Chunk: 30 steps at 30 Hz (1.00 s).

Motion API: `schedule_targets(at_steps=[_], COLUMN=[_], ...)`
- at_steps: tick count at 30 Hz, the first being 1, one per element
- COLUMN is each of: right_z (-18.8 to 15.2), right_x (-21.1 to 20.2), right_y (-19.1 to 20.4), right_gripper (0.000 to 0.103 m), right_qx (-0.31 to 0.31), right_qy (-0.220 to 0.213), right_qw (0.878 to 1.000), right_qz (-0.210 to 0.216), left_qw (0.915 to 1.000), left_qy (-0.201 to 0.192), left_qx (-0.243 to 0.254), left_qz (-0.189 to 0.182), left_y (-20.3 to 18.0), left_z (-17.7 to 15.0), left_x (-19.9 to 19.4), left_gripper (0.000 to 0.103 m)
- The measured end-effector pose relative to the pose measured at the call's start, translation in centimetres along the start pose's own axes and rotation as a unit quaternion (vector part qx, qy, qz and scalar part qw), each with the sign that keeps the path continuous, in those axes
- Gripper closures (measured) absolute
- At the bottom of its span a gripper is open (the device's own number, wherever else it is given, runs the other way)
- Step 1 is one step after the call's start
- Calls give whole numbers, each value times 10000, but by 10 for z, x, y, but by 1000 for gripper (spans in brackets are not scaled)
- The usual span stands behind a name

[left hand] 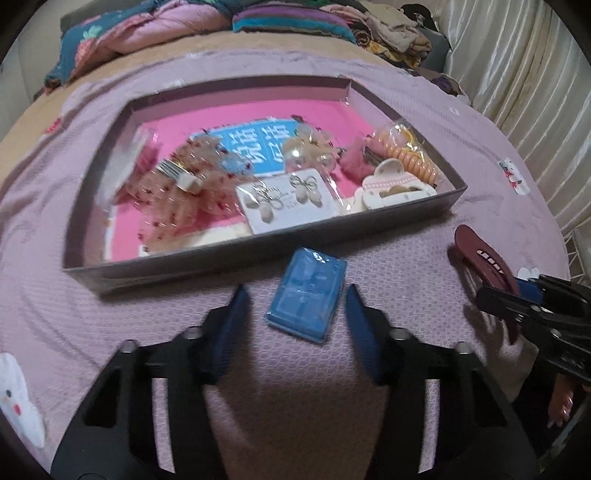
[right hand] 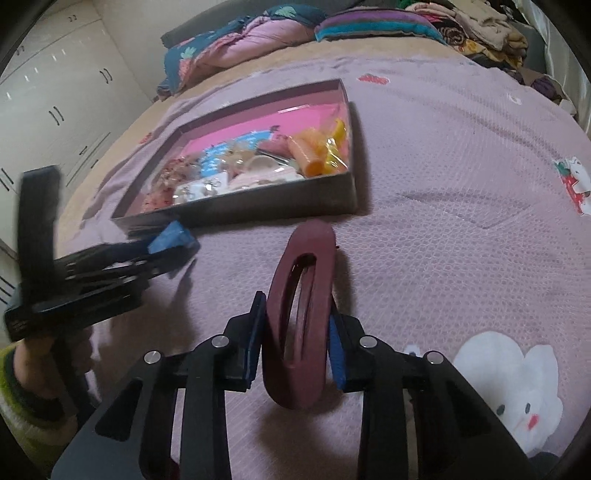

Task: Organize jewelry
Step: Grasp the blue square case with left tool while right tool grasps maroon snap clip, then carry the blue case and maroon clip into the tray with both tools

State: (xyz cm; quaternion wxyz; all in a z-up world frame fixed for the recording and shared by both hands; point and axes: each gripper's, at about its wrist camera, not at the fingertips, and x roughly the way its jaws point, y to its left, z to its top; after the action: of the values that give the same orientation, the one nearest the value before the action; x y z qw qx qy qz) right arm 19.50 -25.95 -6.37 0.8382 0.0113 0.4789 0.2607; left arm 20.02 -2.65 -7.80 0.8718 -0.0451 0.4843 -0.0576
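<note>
A small blue packet (left hand: pixel 306 295) lies on the mauve bedspread just in front of the dark shallow box (left hand: pixel 258 260). My left gripper (left hand: pixel 297 291) straddles the packet. Its right pad is almost at the packet's edge and a gap shows on the left, so it is open. My right gripper (right hand: pixel 295 314) is shut on an upright maroon oval hair clip (right hand: pixel 303 258), with the pads against both its sides. The left wrist view shows that clip (left hand: pixel 480 254) and the right gripper (left hand: pixel 517 299) at the right edge. The pink-lined box (right hand: pixel 258 210) holds earring cards, orange coil ties and clips.
Folded quilts and pillows (left hand: pixel 155 33) pile up at the head of the bed and a cream curtain (left hand: pixel 517 74) hangs on the right. White wardrobe doors (right hand: pixel 55 92) stand to the left. A white bunny patch (right hand: pixel 509 380) is sewn on the spread. A hand holds the left gripper (right hand: pixel 92 280).
</note>
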Motion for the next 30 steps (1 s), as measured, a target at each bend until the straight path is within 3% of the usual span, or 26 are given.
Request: schedule_targets(at_steps=[7, 14, 21, 30], right_z=[1, 9, 27, 59], right_x=[-23, -39, -49, -55], right_y=[16, 35, 59, 79], right_gripper=[76, 76, 76, 76], right_qx=[-238, -424, -633, -802], right_qy=[-240, -416, -609, -888], right_qw=[9994, 9978, 9952, 9915], right_qz=[79, 295, 432, 509], left_qw=[9999, 9983, 9948, 9908], left_qy=[-92, -514, -911, -1201], left_qx=[-47, -277, -411, -523], left_qz=[-92, -2, 174, 334], left_y=[2, 24, 44, 66], left_z=[-4, 1, 16, 36], left_x=[-17, -63, -100, -121], left_gripper=[73, 74, 74, 74])
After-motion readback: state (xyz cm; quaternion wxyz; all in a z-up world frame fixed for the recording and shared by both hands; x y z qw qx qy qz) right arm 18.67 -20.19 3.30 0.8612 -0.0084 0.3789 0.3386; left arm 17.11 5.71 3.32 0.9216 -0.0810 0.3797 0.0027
